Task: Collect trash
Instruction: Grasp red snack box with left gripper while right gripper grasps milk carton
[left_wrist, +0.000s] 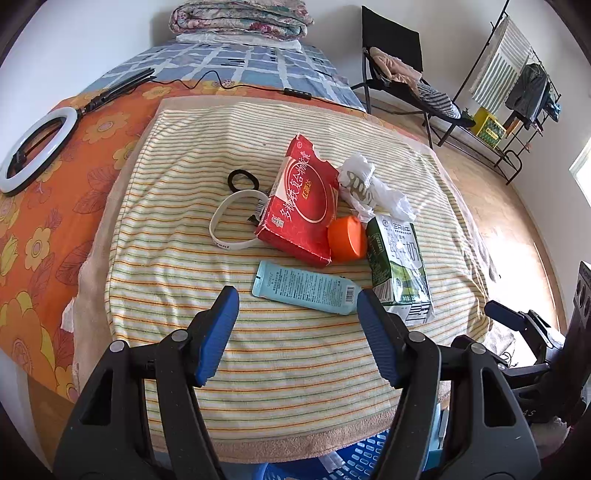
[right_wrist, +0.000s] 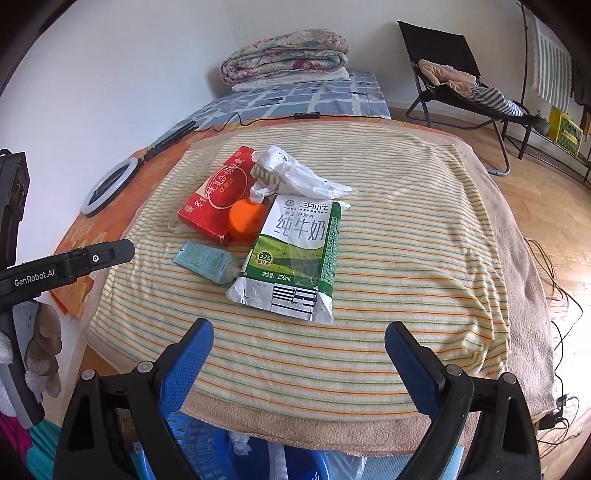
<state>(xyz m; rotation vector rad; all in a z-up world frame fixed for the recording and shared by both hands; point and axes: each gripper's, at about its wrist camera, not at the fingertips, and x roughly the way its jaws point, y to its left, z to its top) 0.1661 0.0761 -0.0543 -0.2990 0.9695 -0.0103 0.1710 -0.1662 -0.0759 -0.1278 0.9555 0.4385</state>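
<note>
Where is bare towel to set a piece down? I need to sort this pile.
Free: the striped towel right of the milk carton, and the near strip between carton and towel edge. Crowded: the cluster of red box, orange cap, plastic bag and blue tube.

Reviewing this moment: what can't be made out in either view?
- Blue basket: cut off by the bottom edge and hidden behind the fingers in both views; contents unclear.
- White wristband: in the right wrist view, mostly hidden behind the red box.
- Teal tube: print too small to read.
</note>
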